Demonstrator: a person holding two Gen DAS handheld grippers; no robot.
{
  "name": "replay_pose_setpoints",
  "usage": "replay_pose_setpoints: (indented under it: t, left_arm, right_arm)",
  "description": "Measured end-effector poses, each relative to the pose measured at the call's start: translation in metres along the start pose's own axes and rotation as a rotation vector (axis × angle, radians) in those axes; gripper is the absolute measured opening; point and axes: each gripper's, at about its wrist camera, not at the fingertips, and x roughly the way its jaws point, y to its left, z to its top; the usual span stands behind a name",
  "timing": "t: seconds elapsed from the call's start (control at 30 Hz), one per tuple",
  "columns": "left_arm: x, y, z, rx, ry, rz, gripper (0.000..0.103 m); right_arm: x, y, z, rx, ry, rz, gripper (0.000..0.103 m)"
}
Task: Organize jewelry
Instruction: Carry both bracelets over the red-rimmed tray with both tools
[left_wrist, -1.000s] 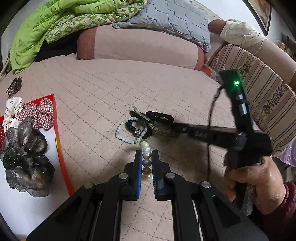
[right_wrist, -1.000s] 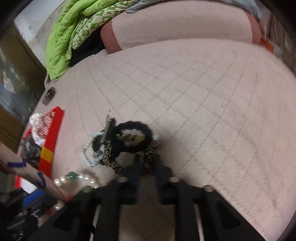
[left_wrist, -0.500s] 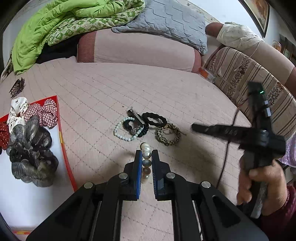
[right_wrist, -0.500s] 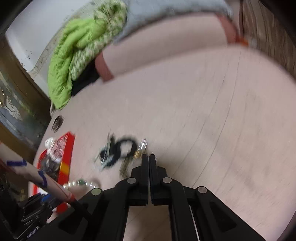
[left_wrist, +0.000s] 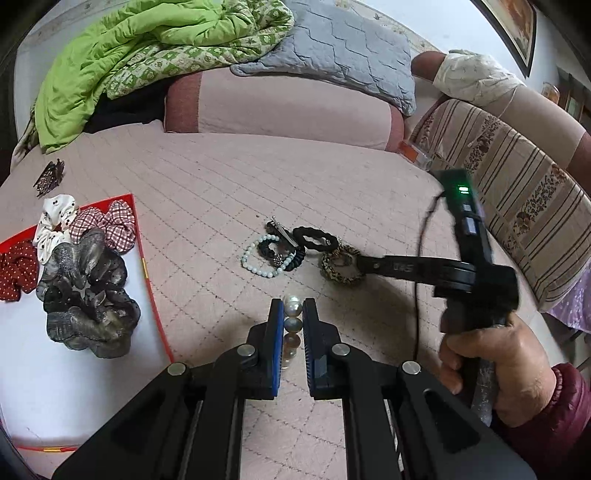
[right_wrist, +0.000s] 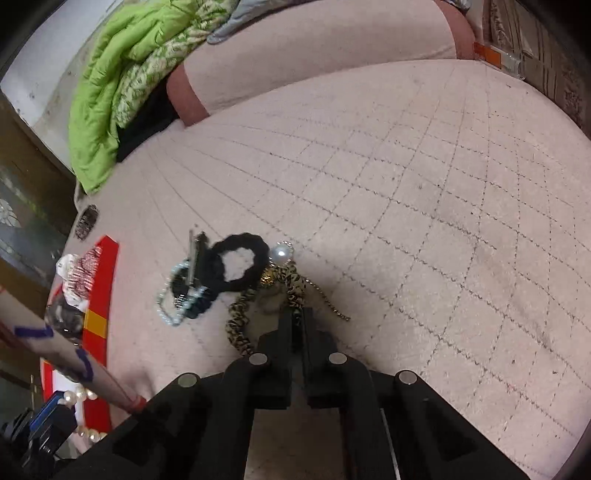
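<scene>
Left gripper (left_wrist: 293, 314) clamped on a pearl string (left_wrist: 290, 325), held just above the pink quilted bedspread (left_wrist: 221, 192), near the red-rimmed tray (left_wrist: 146, 266) of scrunchies (left_wrist: 86, 291). Right gripper (right_wrist: 297, 317) closed down on the leopard-print hair tie (right_wrist: 291, 284), fingers nearly together around its fabric. Just beside it: a black hair tie (right_wrist: 236, 264), a pale bead bracelet (left_wrist: 255, 258), a metal clip (left_wrist: 284, 232).
</scene>
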Motion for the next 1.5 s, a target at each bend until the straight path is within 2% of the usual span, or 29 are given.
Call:
replay_pose_setpoints:
  t: [0.1,0.2,0.3,0.47,0.67,0.87,1.03,1.3,1.5]
  left_arm:
    - [-0.005,0.001,0.0,-0.005,-0.012,-0.006,0.01]
    - [-0.014,0.0,0.001,-0.002,-0.028,-0.011,0.01]
    - [-0.024,-0.001,0.002,0.0,-0.047,-0.013,0.01]
    - [-0.043,0.0,0.002,0.006,-0.084,0.002,0.01]
    - [-0.067,0.016,0.001,-0.024,-0.131,0.028,0.01]
    - [-0.094,0.048,-0.001,-0.081,-0.179,0.067,0.01]
    - [-0.111,0.092,-0.006,-0.151,-0.214,0.119,0.01]
    - [-0.124,0.184,-0.024,-0.306,-0.235,0.22,0.01]
    - [-0.113,0.232,-0.037,-0.402,-0.209,0.22,0.01]
  right_arm:
    - [-0.029,0.002,-0.002,-0.035,-0.104,-0.028,0.005]
    - [-0.067,0.006,-0.007,-0.065,-0.235,-0.013,0.005]
    - [-0.101,0.007,-0.017,-0.049,-0.341,0.111,0.005]
    - [-0.125,0.031,-0.04,-0.125,-0.404,0.157,0.005]
    - [-0.13,0.059,-0.06,-0.195,-0.384,0.184,0.005]
    - [-0.129,0.084,-0.071,-0.224,-0.348,0.236,0.005]
    - [-0.127,0.117,-0.075,-0.263,-0.316,0.287,0.005]
    - [-0.112,0.182,-0.074,-0.335,-0.238,0.373,0.005]
    - [-0.083,0.231,-0.071,-0.363,-0.158,0.423,0.005]
